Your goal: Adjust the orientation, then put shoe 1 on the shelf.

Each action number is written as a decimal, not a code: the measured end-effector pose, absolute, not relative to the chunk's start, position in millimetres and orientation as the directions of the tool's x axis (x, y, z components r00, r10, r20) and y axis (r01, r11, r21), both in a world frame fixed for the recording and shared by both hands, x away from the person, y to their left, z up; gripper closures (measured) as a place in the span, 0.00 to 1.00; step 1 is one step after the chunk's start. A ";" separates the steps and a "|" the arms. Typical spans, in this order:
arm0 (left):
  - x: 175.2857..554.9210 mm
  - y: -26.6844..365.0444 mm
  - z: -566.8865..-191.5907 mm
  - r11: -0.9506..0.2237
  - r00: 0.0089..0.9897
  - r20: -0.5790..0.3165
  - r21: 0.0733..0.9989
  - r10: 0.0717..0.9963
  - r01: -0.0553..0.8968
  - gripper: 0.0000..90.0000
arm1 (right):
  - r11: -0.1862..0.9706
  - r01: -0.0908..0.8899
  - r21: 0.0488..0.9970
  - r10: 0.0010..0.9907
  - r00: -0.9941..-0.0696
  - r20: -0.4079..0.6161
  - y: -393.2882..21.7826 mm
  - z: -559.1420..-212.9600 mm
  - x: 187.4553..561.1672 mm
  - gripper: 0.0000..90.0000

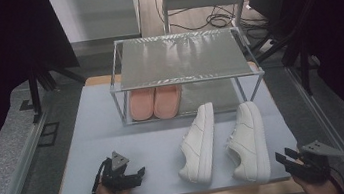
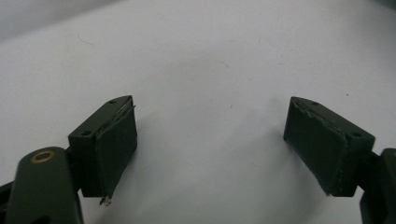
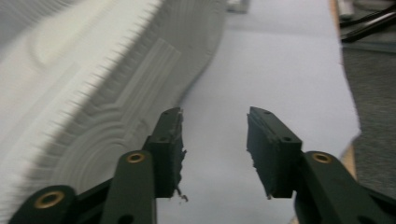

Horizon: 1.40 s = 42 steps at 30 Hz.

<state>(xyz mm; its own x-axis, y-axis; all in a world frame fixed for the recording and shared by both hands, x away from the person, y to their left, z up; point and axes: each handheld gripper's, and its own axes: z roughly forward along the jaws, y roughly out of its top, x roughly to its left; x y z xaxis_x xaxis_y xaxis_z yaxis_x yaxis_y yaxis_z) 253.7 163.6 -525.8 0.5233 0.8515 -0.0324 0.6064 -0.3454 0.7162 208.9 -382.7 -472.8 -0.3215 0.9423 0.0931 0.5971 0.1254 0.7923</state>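
A pale blue-grey surface point(image 1: 114, 135) fills the middle of the high view. At its upper centre stands a metal-framed rack point(image 1: 182, 58) with a grey top shelf, and under it, on the left side, sits a pair of pink shoes point(image 1: 154, 102), toes pointing toward the lower edge. Below the rack, right of centre, two white sneakers lie apart from each other: the left sneaker point(image 1: 200, 143) and the right sneaker point(image 1: 249, 142). At the lower left of the frame a hand holds the left gripper point(image 1: 129, 176) just above the surface, its fingers point(image 2: 116, 140) spread wide with nothing between them. At the lower right edge, the right gripper point(image 1: 289, 158) sits just beside the right sneaker's heel; its fingers point(image 3: 170, 144) stand partly apart, holding nothing, the ribbed white sole point(image 3: 93, 107) close alongside one of them.
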 end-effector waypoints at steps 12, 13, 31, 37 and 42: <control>253.6 163.5 -525.8 -0.345 0.523 -0.032 0.716 0.852 0.606 0.19 | 0.217 0.535 0.817 0.911 -0.411 0.027 -361.3 -433.7 216.6 0.96; 253.6 163.5 -525.8 -0.345 0.523 -0.032 0.717 0.852 0.606 0.19 | 0.223 0.531 0.817 0.908 -0.419 0.025 -359.2 -432.2 218.0 0.96; 253.5 163.6 -525.9 -0.344 0.522 -0.033 0.717 0.852 0.606 0.20 | 0.264 0.554 0.790 0.880 -0.473 0.038 -337.9 -435.3 232.3 1.00; 253.5 163.9 -525.9 -0.344 0.522 -0.032 0.717 0.852 0.606 0.20 | 0.241 0.561 0.792 0.896 -0.443 0.042 -345.0 -436.7 228.4 1.00; 253.4 163.8 -525.8 -0.344 0.522 -0.032 0.718 0.852 0.606 0.20 | 0.220 0.563 0.797 0.906 -0.420 0.046 -351.9 -438.2 225.6 1.00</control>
